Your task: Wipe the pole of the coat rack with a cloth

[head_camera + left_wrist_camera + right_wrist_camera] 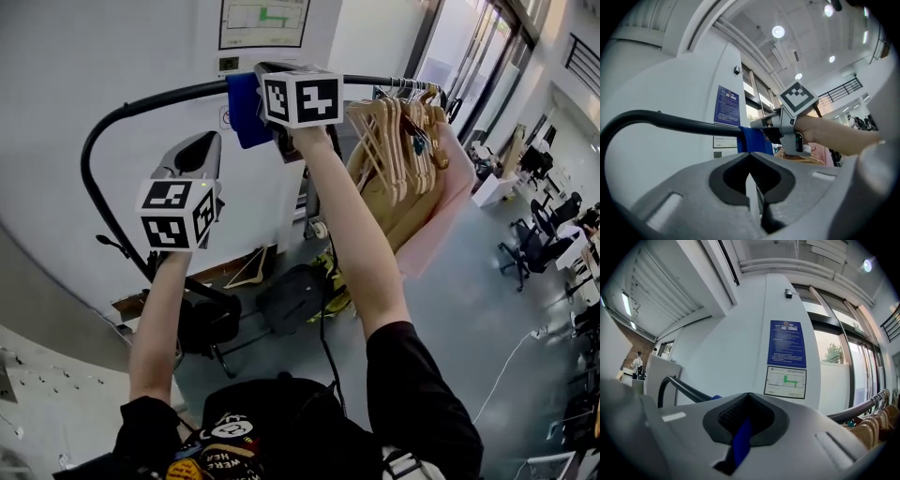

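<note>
The coat rack's black pole (pixel 141 101) curves up from the left and runs right along the top of the head view. A blue cloth (pixel 246 109) hangs over it, and my right gripper (pixel 270 82) is shut on that cloth at the pole. In the right gripper view a blue strip of cloth (pixel 740 442) sits pinched between the closed jaws of my right gripper (pixel 747 397), with the pole (pixel 678 387) behind. My left gripper (pixel 208 142) is shut and empty, below the pole and left of the cloth. Seen from my left gripper (pixel 750 154), the pole (pixel 670 123), the cloth (pixel 752 140) and the right gripper (pixel 792 123) lie ahead.
Several wooden hangers (pixel 398 141) and a pink garment (pixel 442 211) hang on the pole right of the cloth. A black bag (pixel 292 298) lies on the floor by the rack's base. Office chairs (pixel 530 248) stand far right. A white wall is close behind.
</note>
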Available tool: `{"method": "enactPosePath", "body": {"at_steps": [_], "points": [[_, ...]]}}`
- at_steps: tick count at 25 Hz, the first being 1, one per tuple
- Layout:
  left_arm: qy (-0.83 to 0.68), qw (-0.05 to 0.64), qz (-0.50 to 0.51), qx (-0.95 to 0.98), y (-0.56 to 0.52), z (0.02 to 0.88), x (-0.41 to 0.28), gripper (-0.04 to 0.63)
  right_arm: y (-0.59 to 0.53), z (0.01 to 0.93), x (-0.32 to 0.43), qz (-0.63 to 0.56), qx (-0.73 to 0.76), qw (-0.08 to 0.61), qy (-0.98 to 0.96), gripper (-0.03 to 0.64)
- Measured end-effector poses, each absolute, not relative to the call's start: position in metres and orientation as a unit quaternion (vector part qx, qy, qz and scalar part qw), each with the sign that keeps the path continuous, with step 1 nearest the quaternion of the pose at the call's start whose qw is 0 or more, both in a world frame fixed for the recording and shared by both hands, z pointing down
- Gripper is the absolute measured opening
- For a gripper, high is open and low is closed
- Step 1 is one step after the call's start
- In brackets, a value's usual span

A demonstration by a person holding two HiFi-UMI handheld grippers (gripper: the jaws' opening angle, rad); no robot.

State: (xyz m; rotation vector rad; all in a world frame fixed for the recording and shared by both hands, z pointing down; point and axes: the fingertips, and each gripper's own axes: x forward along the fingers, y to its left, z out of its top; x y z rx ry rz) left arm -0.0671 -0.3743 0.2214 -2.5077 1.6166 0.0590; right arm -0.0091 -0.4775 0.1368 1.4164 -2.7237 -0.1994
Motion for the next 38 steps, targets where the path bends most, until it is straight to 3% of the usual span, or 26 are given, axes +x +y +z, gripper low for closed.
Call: {"method": "enactPosePath", "body": {"at_steps": [11,17,26,38], "points": [[0.544,0.071,0.022,-0.836,-0.411,0.229,0.011,0.003,-0.556,0.133,0.156,-0.048,0.513,0.032,-0.856,0.000],[0.544,0.066,0.020,-0.836,-0.414,0.232,0.024,0.003,-0.578,0.133,0.205,-0.030,0.539,0.031,-0.841,0.000],[0.544,0.066,0.007,-0.837,-0.399,0.234,0.004,0.003,-0.556,0.134,0.174,-0.029,0.541,0.025,-0.840,0.000],[0.548,0.066,0.006,-0.834,-0.343,0.236,-0.079,0.003,-0.485,0.134,0.006,-0.044,0.480,0.033,-0.875,0.000]]}}
